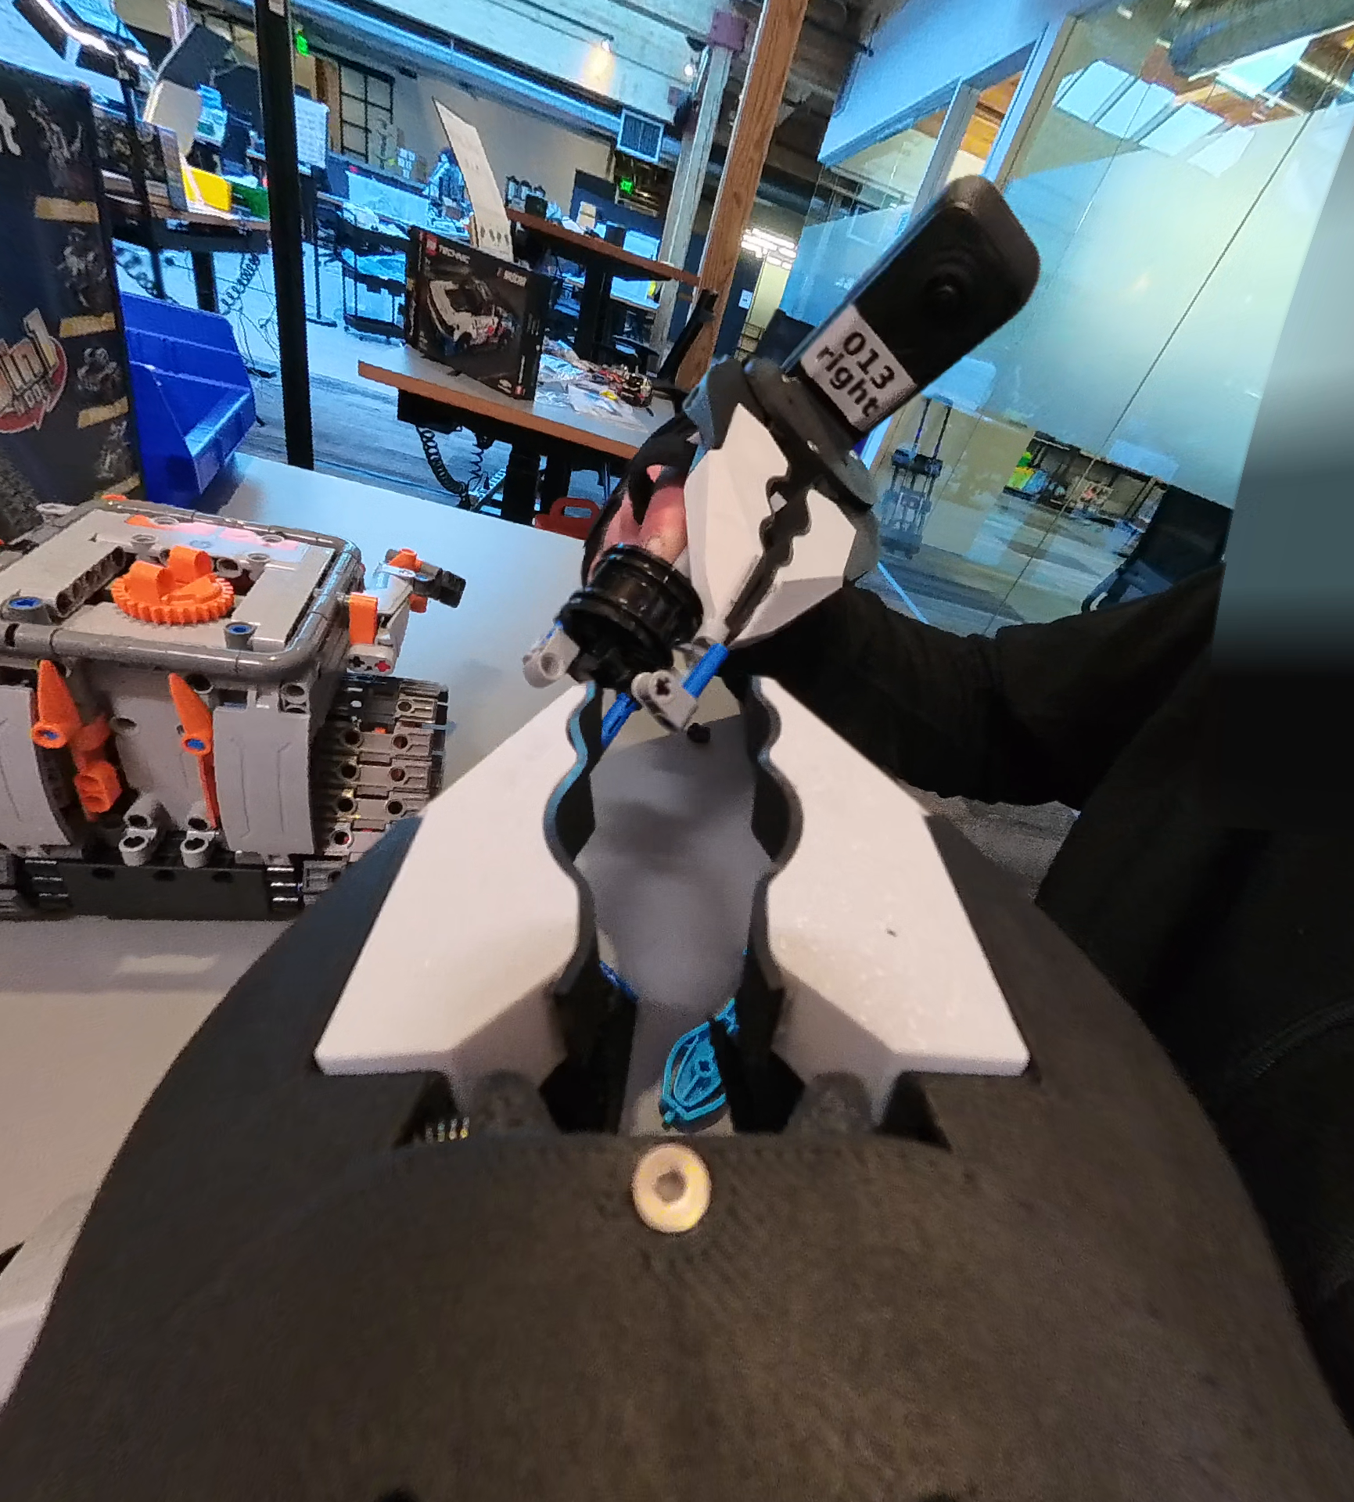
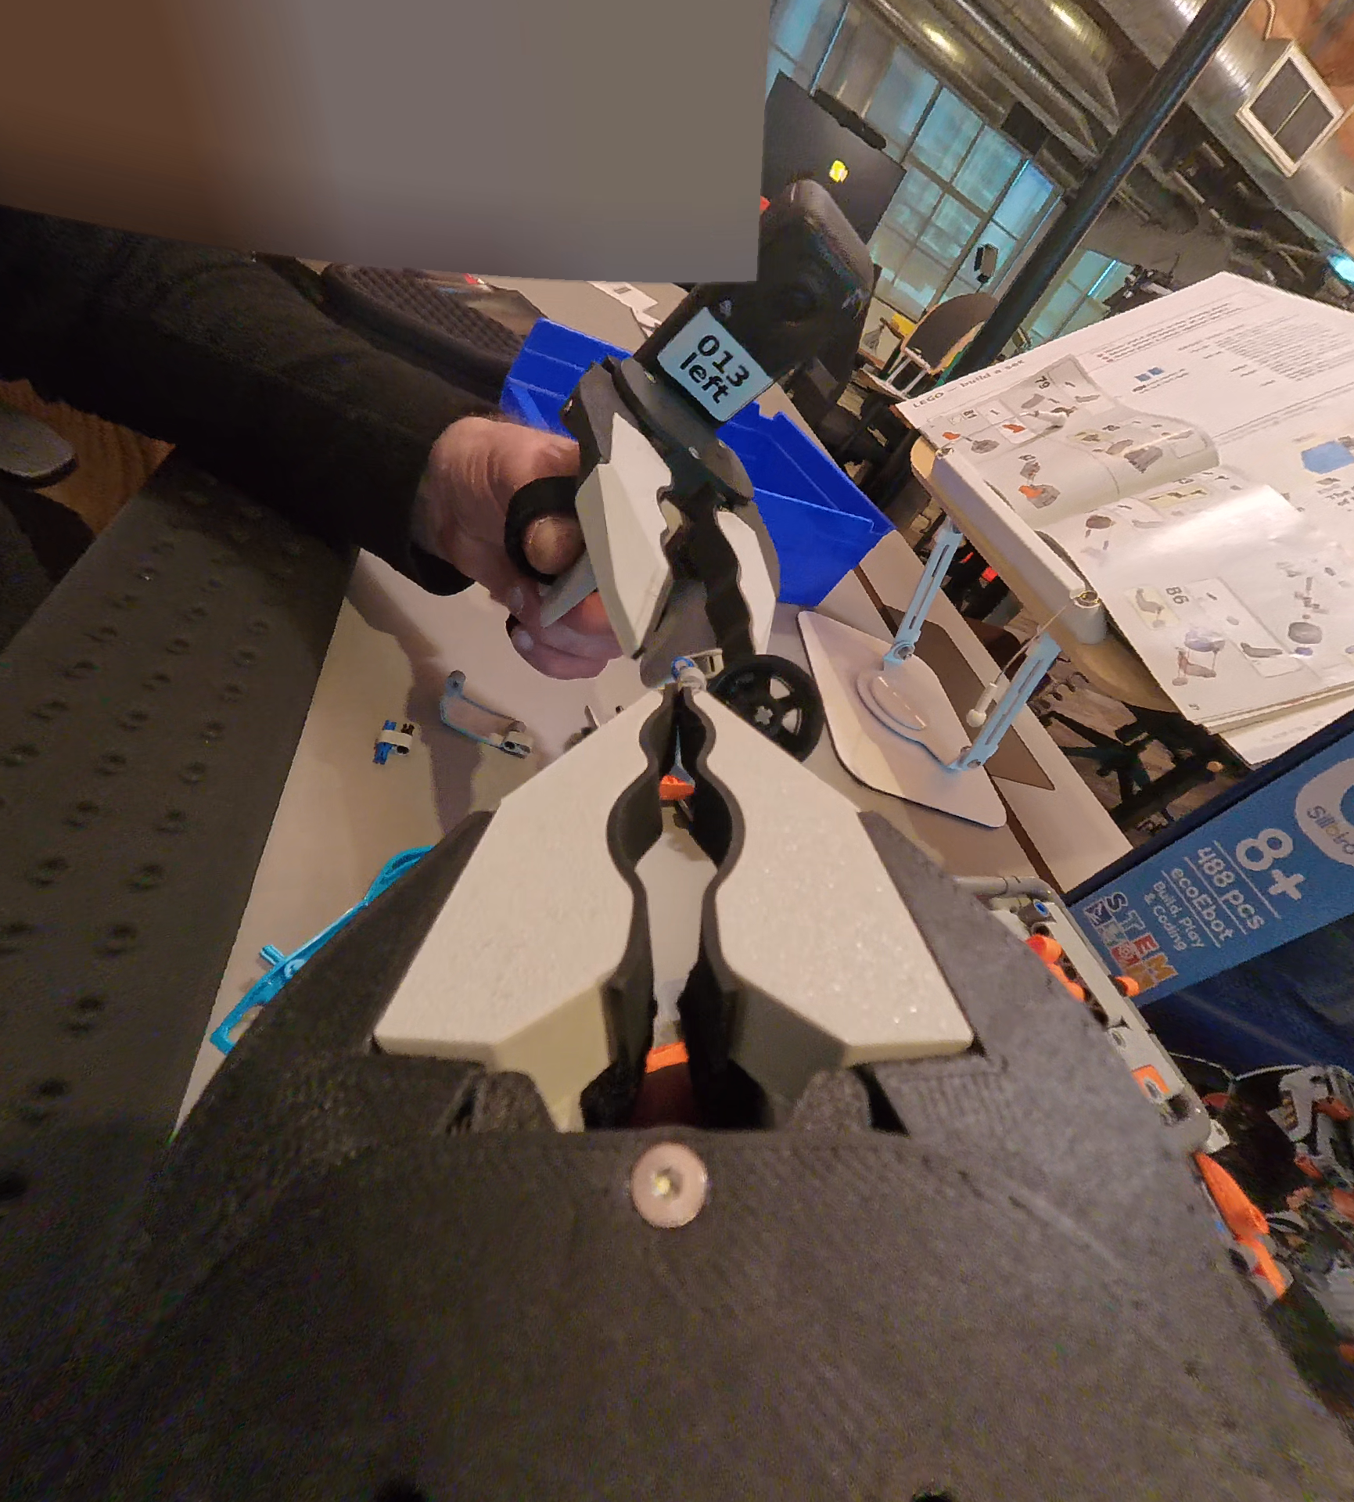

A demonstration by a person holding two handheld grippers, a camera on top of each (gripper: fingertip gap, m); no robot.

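My right gripper [image 2: 677, 692] is shut on the thin grey and blue end of a small wheel assembly. It is a black wheel [image 2: 771, 709] on a blue axle with grey connectors, held in the air above the table. In the left wrist view the wheel [image 1: 631, 611] hangs at the right gripper's [image 1: 707, 644] tips. My left gripper [image 1: 665, 701] has its jaws partly apart on either side of the blue axle [image 1: 620, 723] and a grey connector [image 1: 664, 691]. I see no contact. In the right wrist view the left gripper [image 2: 685, 662] meets the right one tip to tip.
A grey and orange tracked model [image 1: 145, 715] stands on the white table [image 1: 478, 569] at the left. Behind it are a printed box [image 1: 7, 284] and a blue bin [image 1: 186, 406]. An open booklet on a stand [image 2: 1185, 504], a blue box [image 2: 1267, 878] and loose parts [image 2: 486, 723] lie near.
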